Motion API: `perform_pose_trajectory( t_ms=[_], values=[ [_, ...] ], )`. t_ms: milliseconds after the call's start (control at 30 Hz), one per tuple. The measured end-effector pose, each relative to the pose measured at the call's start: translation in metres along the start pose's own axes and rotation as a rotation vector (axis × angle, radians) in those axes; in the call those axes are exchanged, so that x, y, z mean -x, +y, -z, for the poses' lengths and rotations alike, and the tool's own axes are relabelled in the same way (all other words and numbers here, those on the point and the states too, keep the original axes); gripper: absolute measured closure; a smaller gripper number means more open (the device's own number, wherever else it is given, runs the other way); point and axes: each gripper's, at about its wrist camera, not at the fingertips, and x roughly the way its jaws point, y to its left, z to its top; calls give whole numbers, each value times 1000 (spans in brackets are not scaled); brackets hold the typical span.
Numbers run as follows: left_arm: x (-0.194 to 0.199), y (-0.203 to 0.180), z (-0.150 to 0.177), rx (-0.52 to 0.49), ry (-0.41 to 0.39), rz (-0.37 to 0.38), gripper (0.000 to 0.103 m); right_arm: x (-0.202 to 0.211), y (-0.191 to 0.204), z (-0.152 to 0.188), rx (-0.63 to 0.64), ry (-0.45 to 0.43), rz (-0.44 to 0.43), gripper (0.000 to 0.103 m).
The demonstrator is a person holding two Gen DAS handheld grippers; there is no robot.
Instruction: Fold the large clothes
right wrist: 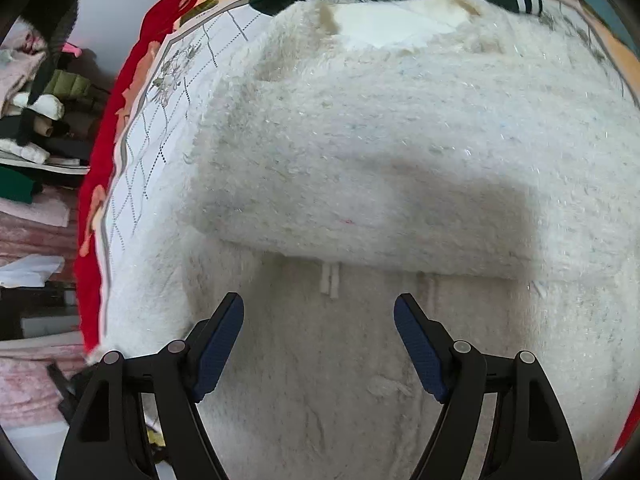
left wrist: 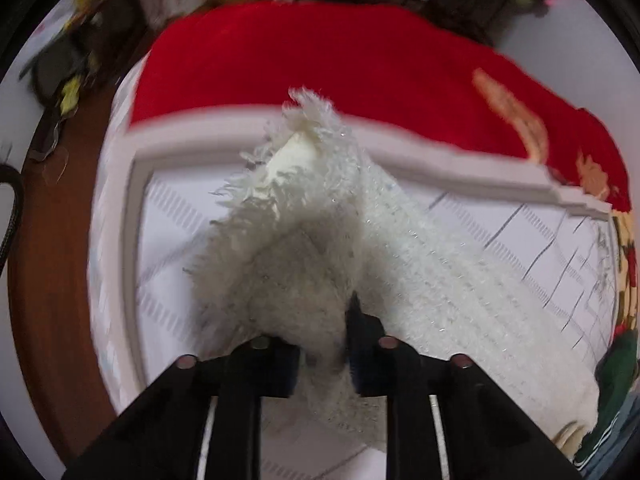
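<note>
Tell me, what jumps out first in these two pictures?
A fluffy white garment fills the right wrist view, partly folded over itself, with the open right gripper above it. In the left wrist view the left gripper is pinched on a bunched corner of that garment. Behind it a bright red blanket borders the white bed cover.

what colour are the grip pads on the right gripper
Dark blue, textured pads on the black right gripper, clearest in the right wrist view.
</note>
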Motion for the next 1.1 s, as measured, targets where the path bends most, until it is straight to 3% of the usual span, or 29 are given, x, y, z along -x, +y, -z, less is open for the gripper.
perform_pose_trajectory(
  t_ms=[167, 267, 367, 500, 567, 633, 700, 767, 833, 900, 1000, 1100],
  values=[
    [13, -44, -49, -106, -79, 43, 92, -2, 54, -16, 168, -80, 99, 24],
    [21, -60, -55, -165, -110, 66, 92, -13, 75, -31, 192, -102, 107, 25],
    [30, -79, -63, -224, -138, 82, 92, -43, 86, -52, 123, -50, 37, 87],
    [50, -102, -67, -306, -216, 99, 93, -84, 79, -66, 9, 89, -38, 87],
    [67, -120, -63, -364, -255, 121, 93, -79, 69, -69, -25, 97, -92, 86],
    [86, -138, -54, -434, -305, 140, 93, -56, 56, -67, -43, 51, -145, 77],
    [108, -161, -37, -522, -363, 163, 93, -32, 42, -60, -62, -10, -168, 40],
    [135, -188, -6, -629, -427, 199, 94, -7, 23, -53, -90, -56, -173, 31],
    [156, -213, 28, -724, -453, 252, 94, 17, -6, -42, -139, -96, -144, 31],
    [173, -242, 74, -835, -432, 334, 94, 36, -37, -33, -204, -132, -106, 31],
    [183, -280, 148, -958, -302, 456, 94, 63, -102, -12, -335, -170, -68, 31],
    [186, -309, 223, -1064, -192, 525, 94, 83, -171, 10, -460, -174, -48, 31]
  ],
)
